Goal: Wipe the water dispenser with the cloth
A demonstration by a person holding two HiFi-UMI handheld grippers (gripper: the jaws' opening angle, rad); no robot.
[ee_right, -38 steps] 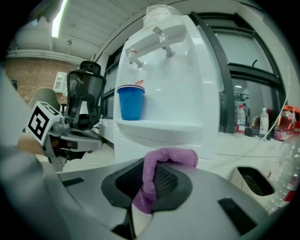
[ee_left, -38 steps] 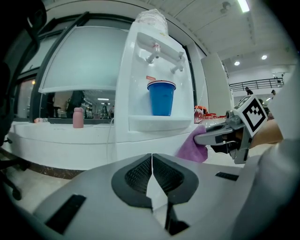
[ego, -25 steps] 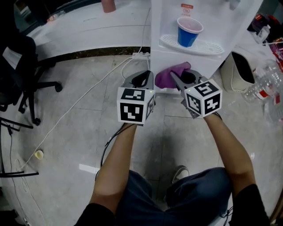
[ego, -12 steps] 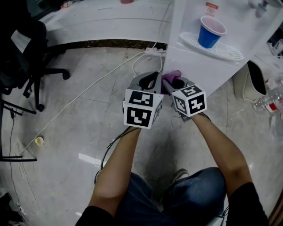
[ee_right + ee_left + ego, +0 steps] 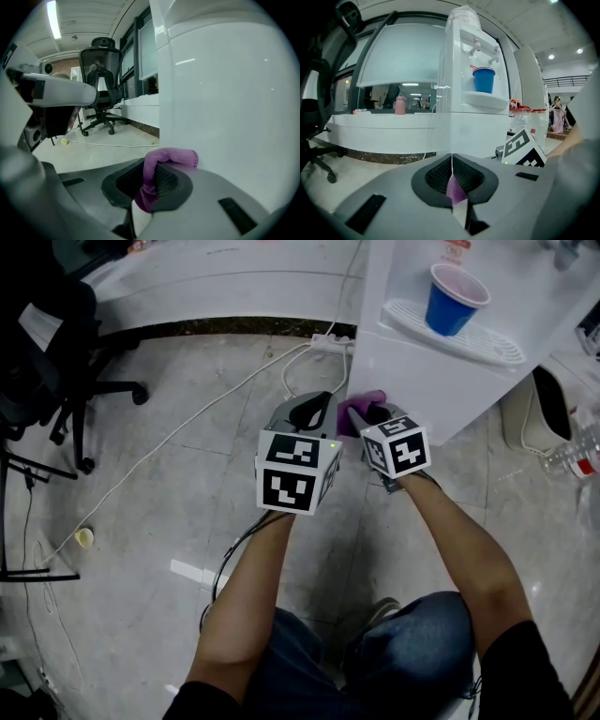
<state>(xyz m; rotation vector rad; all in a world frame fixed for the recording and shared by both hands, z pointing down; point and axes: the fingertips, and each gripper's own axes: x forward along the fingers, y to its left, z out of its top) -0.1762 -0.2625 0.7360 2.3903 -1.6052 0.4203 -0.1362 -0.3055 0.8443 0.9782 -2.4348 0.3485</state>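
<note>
1. Purple cloth (image 5: 361,406) is bunched against the lower front panel of the white water dispenser (image 5: 422,367), low above the floor (image 5: 169,484).
2. Right hand-held gripper (image 5: 371,414) is clenched on the cloth, which folds over its jaw tips.
3. Left hand-held gripper (image 5: 314,409) sits just beside it, jaws clenched on a purple sliver of cloth.
4. Blue cup (image 5: 455,298) stands upright on the drip tray (image 5: 492,348).

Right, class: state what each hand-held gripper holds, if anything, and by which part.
Both hold the purple cloth. The right hand-held gripper pinches a fold, the left hand-held gripper a thin edge.
</note>
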